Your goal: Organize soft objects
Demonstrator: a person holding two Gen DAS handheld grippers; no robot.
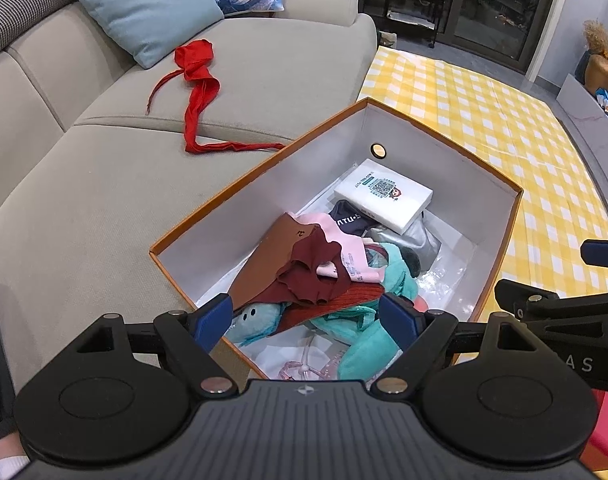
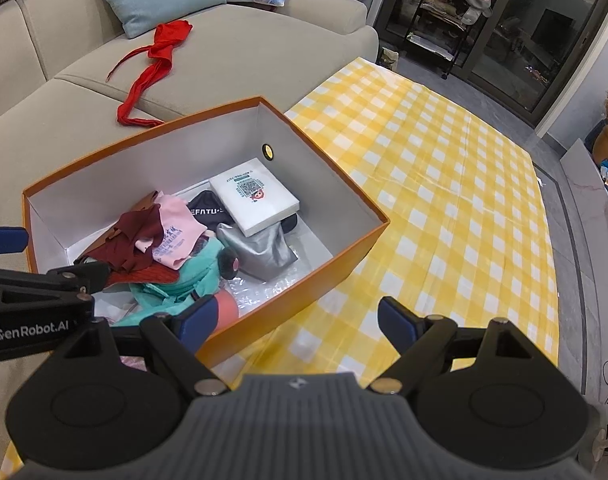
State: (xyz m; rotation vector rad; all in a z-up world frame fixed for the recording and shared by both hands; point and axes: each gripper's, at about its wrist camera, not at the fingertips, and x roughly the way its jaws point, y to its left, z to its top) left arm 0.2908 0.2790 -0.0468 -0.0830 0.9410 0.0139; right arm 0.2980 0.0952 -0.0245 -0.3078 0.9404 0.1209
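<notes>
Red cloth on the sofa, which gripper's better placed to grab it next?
Left, probably. The left gripper, open, is nearer the sofa holding the red cloth; the right gripper sits toward the yellow mat.

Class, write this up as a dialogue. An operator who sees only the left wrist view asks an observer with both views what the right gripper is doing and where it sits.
Operator: I only see an edge of the right gripper. Is it holding anything?
Observer: No. The right gripper is open, with nothing between its fingers.
Operator: Is it over the box?
Observer: Mostly not. It hovers outside the orange box, above the yellow checked cloth. Only one finger overlaps the box's near corner.
Operator: How does my left gripper look from there?
Observer: The left gripper shows side-on at the box's near end, and its body carries GenRobot.AI lettering.
</notes>
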